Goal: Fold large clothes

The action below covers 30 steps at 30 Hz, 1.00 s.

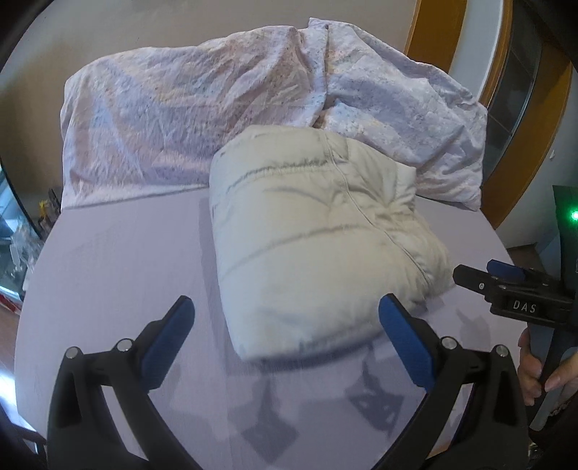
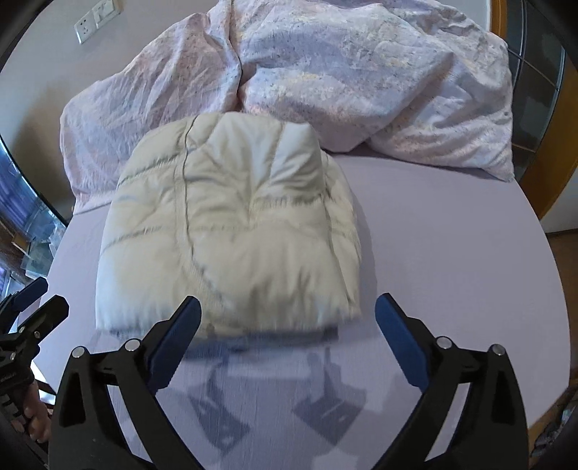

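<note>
A cream puffer jacket lies folded into a thick bundle on the lilac bed sheet; it also shows in the right wrist view. My left gripper is open and empty, hovering just above the bundle's near edge. My right gripper is open and empty, its jaws spread at the bundle's near edge. The right gripper also shows in the left wrist view beside the bundle's right side. The left gripper shows at the left edge of the right wrist view.
A crumpled floral duvet is piled across the head of the bed behind the jacket, also seen in the right wrist view. A wooden frame stands to the right. A wall socket is at the back left.
</note>
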Each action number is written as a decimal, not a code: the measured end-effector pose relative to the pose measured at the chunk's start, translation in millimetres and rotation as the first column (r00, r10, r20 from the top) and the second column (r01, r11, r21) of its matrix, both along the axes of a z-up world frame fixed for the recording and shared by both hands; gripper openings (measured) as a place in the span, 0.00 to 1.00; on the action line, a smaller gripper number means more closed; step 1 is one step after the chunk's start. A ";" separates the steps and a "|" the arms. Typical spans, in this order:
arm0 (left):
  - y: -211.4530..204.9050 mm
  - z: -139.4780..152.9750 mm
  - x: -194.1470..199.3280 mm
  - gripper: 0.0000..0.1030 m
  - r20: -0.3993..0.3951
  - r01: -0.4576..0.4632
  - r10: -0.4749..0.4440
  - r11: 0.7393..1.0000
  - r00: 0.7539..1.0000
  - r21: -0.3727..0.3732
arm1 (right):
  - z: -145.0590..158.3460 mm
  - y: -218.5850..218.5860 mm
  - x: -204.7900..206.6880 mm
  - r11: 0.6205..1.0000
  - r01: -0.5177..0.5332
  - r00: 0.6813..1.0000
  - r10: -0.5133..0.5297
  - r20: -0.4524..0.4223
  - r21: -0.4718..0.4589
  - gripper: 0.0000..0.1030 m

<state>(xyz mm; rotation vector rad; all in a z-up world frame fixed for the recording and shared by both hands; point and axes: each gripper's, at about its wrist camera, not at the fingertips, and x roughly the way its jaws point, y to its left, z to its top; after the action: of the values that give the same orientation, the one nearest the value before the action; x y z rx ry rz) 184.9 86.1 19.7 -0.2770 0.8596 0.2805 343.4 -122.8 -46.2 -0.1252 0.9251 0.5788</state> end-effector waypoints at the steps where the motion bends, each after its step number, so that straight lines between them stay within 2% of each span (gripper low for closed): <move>1: -3.4 0.8 -5.7 0.98 -0.003 0.003 -0.003 1.000 1.000 0.004 | 1.0 -3.5 -7.3 1.000 -0.004 1.000 0.004 -0.009 -0.006 0.96; 5: -13.8 1.1 -24.0 0.98 -0.021 0.009 -0.009 1.000 1.000 0.017 | 0.2 -13.1 -29.6 0.999 -0.033 0.998 0.033 -0.047 -0.017 0.97; 16: -29.5 -8.7 -52.8 0.98 -0.044 0.011 -0.013 0.998 0.999 -0.064 | -9.4 -19.2 -67.1 0.994 -0.101 0.989 0.096 -0.114 -0.035 0.97; 23: -37.9 -14.6 -61.9 0.98 -0.055 -0.017 0.013 0.997 0.998 -0.069 | -16.3 -17.7 -75.6 0.990 -0.132 0.984 0.124 -0.131 -0.055 0.97; 30: -40.2 -15.3 -63.8 0.98 -0.047 -0.048 0.044 0.995 0.998 -0.085 | -14.3 -17.5 -77.2 0.990 -0.138 0.986 0.134 -0.099 -0.039 0.97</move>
<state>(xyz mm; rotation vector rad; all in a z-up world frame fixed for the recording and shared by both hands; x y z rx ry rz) 121.0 45.9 4.4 -0.3725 0.9120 0.2937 266.3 -140.4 -60.4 -0.2043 1.0290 0.6948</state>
